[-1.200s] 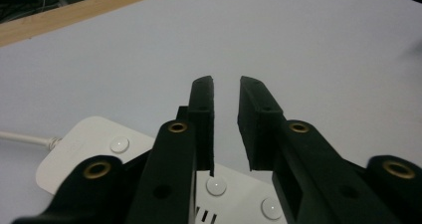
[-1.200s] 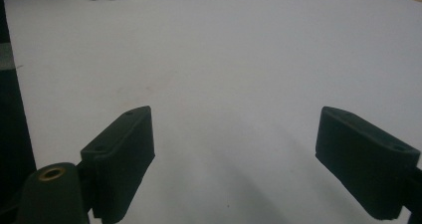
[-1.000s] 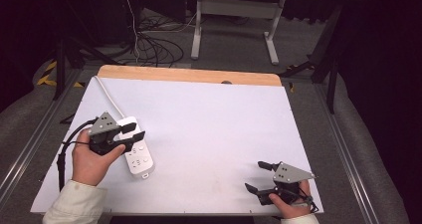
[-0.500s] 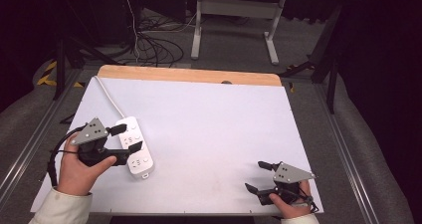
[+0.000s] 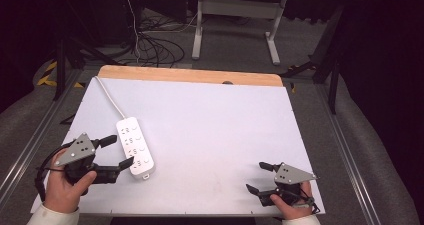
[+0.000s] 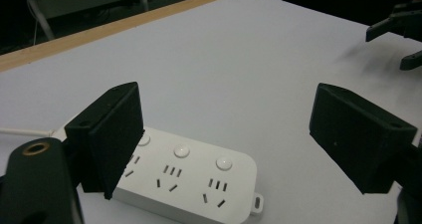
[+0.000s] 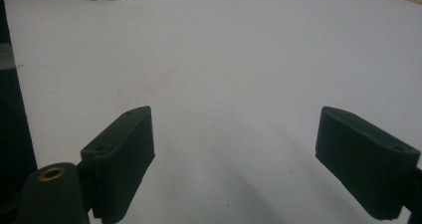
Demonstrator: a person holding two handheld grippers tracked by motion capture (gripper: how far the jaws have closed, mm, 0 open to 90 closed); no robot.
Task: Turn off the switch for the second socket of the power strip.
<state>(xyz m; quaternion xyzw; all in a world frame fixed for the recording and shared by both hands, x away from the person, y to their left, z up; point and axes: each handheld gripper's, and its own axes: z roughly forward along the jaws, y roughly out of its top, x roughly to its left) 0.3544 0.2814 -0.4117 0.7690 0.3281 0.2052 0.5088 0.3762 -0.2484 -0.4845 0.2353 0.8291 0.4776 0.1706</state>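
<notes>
Spreading across most of the scene, the white rectangular tabletop (image 5: 215,135) carries a white plastic power strip (image 5: 135,146) with a white cord, lying toward its left-front part. A second ago the left gripper (image 5: 119,151) sat over the strip; it has since drawn back to the strip's left side, jaws wide, holding nothing. That suggests the strip has been released where it lies. Right of the strip and well apart, the right gripper (image 5: 260,177) rests with jaws wide, empty.
</notes>
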